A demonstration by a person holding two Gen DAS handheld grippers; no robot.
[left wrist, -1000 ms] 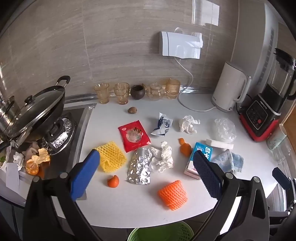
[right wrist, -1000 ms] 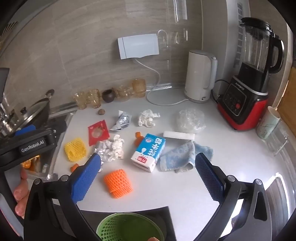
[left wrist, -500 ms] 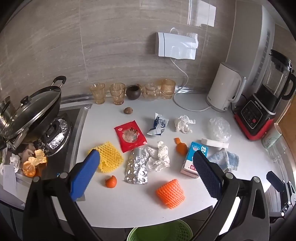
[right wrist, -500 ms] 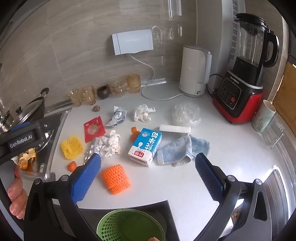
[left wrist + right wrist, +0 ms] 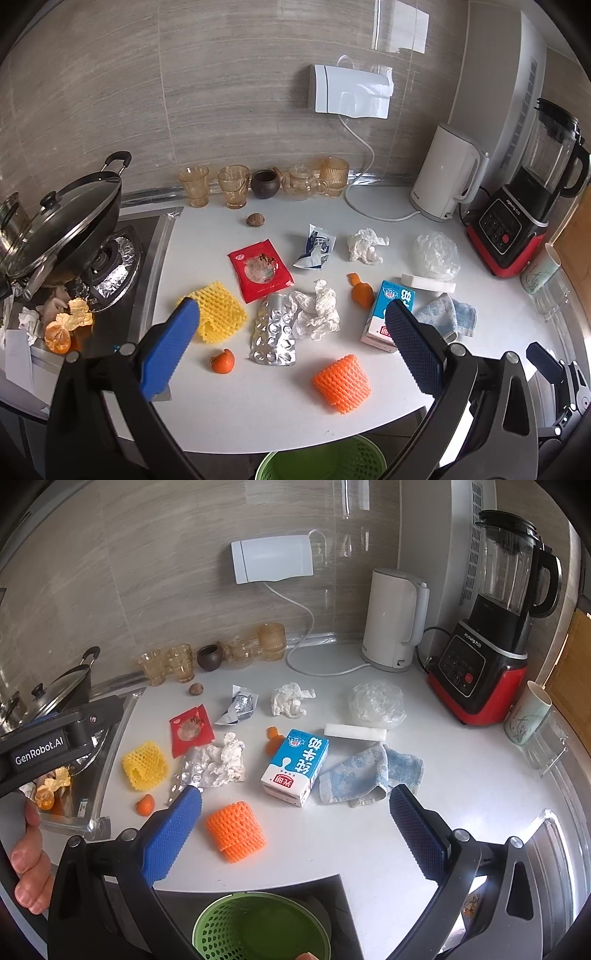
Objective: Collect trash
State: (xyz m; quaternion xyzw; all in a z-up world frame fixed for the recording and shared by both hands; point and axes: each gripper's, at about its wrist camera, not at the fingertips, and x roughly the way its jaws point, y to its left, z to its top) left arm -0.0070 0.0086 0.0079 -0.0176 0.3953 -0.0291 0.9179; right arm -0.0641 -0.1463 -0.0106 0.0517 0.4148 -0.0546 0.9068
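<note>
Since 1 s ago both views have pulled back and up a bit; the litter on the table sits lower/smaller in frame, nothing on the table itself has shifted.

Left gripper (image 5: 291,325) and right gripper (image 5: 295,805): jaws spread wide on both, nothing between them, both hanging over the near edge of the table (image 5: 461,775).

Trash is spread across mid-table: orange foam net (image 5: 236,830) nearest the edge, yellow foam net (image 5: 218,314) to its left, foil blister sheet (image 5: 275,336) touching a crumpled tissue (image 5: 317,310), red packet (image 5: 260,269) behind those, milk carton (image 5: 295,768) just beside a blue cloth (image 5: 369,771). Small bits of orange peel (image 5: 222,360) near the blister sheet. Green bin (image 5: 258,926) below the table edge, looks empty.

Judgement: task at start, no item binned yet. Orange net seems the sensible first pick for the right gripper: closest to the bin, apart from the other items.

How to do it well:
- come down from above, jaws across the net's short axis
- net is soft, so close fully, else it may slip
- lift clear of the edge before moving over the bin
- avoid the cloth; prob. not trash
</note>
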